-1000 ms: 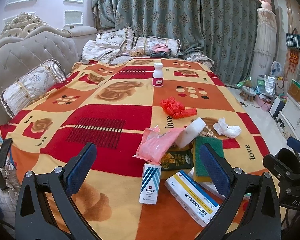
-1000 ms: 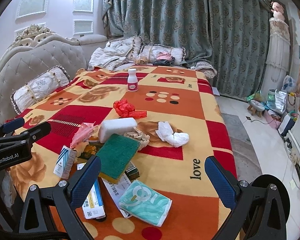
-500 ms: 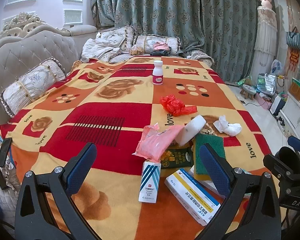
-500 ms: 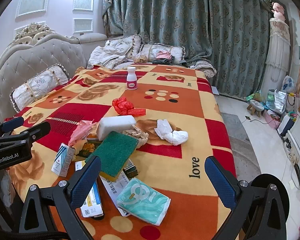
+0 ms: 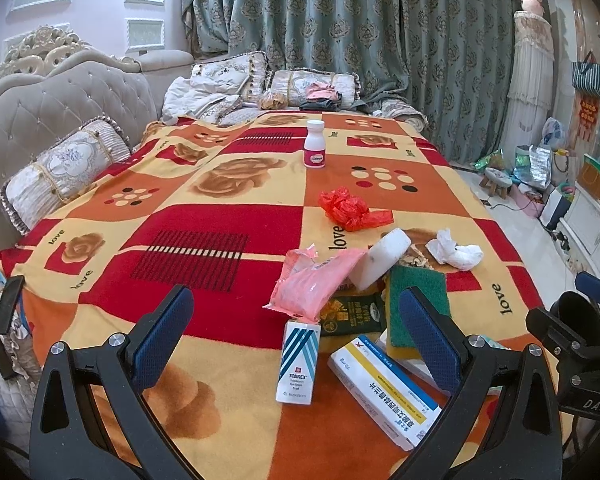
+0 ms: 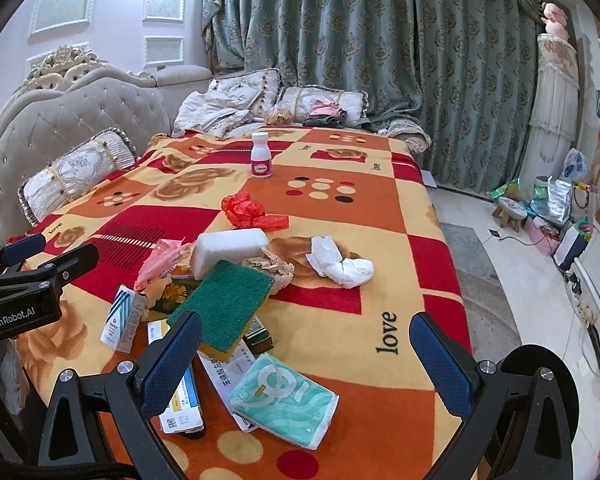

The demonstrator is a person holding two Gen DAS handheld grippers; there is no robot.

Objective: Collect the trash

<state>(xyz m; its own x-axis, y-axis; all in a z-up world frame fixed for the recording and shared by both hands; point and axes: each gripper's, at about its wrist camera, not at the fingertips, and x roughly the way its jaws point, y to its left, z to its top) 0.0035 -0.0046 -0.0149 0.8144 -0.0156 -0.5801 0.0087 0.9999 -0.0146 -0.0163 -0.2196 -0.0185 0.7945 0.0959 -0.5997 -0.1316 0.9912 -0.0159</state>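
Litter lies on the bed's patterned blanket. A crumpled red wrapper, a crumpled white tissue, a pink plastic bag and brown paper scraps sit among a white sponge, a green scouring pad, medicine boxes and a teal tissue pack. My left gripper is open above the small striped box. My right gripper is open over the tissue pack. Neither holds anything.
A white pill bottle stands far up the blanket. Pillows and the tufted headboard line the left side. Curtains hang behind. Floor clutter and a small stool lie to the right of the bed.
Both views have shifted only slightly; the right gripper has drifted a little forward over the pile. Nothing was picked up or moved.
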